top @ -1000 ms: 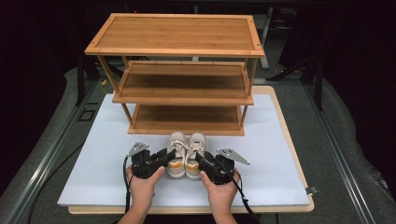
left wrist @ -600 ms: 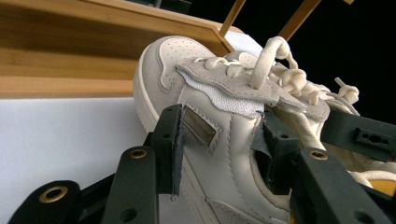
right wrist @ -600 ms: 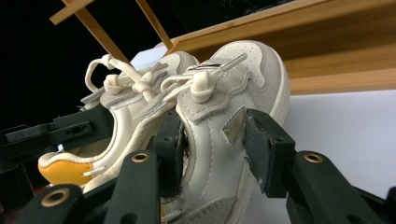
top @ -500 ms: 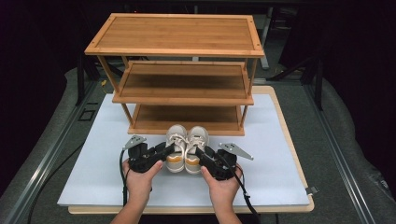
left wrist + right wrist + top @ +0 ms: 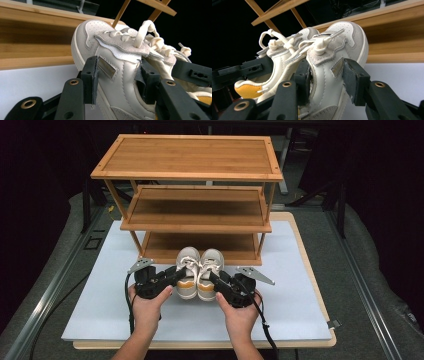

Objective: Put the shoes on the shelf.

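- Shoe rack (image 5: 192, 207): one, bamboo, three tiers, standing at the far side of the surface (image 5: 300, 305), which is lying under a white mat.
- Sneakers: two, cream with yellow heel linings, sitting side by side as a pair, toes pointing at the rack's bottom tier and lying just in front of its edge.
- Left sneaker (image 5: 186, 272): being gripped by the left claw (image 5: 176, 274); in the left gripper view the jaws are closing on its outer side wall, one pad pressing the outside by the metal tag, the other sitting inside the collar.
- Right sneaker (image 5: 208, 272): being gripped by the right claw (image 5: 216, 279); in the right gripper view the jaws are pinching its outer side wall likewise, narrowed to the thickness of the upper.
- Hands: two, entering from the near edge, left hand (image 5: 147, 302) and right hand (image 5: 239, 312) each holding one claw, flanking the pair.
- Whether the soles are touching the mat cannot be told.
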